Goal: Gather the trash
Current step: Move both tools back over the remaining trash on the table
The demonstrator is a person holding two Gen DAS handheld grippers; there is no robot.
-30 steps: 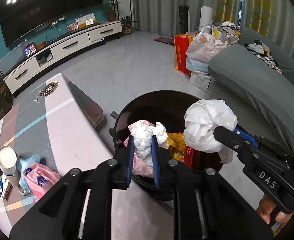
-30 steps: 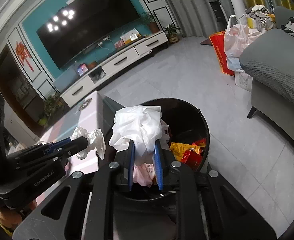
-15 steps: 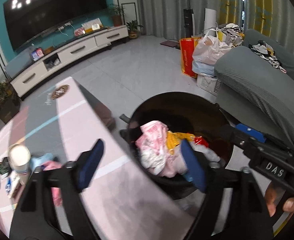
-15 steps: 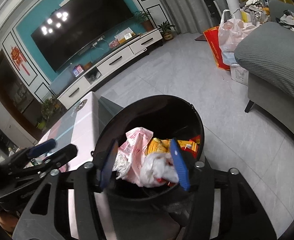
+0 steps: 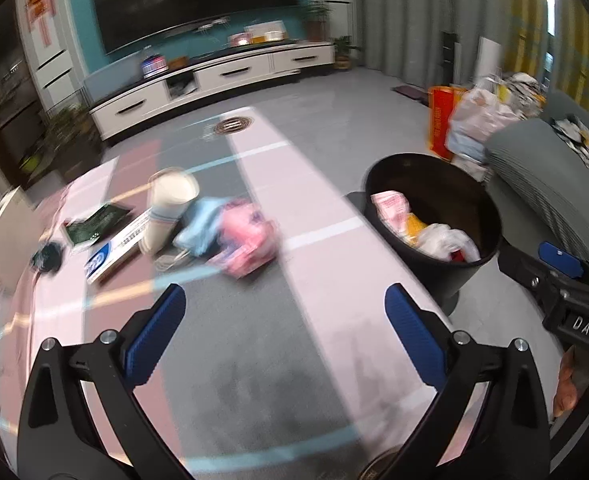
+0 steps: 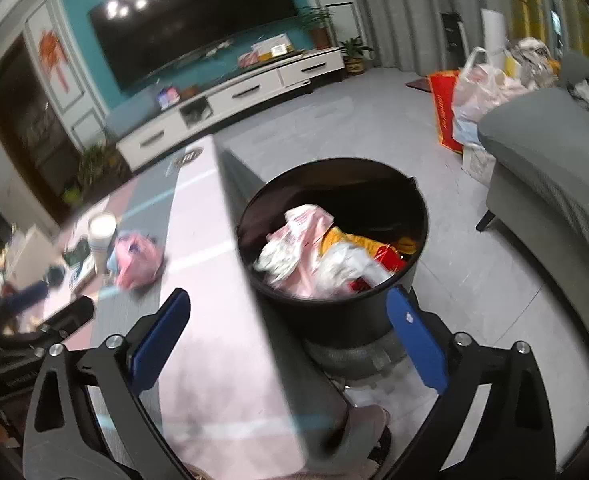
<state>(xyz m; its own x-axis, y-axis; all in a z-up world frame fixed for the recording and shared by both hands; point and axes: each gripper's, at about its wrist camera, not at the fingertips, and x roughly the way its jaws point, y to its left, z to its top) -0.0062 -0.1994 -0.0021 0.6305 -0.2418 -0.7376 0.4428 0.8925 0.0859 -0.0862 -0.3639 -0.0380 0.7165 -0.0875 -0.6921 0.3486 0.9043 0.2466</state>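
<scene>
Both grippers' jaws are opening, fingers wide apart with nothing between them: the left gripper over the desk, the right gripper near the black bin, where the trash lies

One round black plastic trash bin, centre of right view. One white paper cup, one crumpled pink plastic bag, one light-blue cloth, left-centre of left view. Two blue-padded grippers.
</scene>
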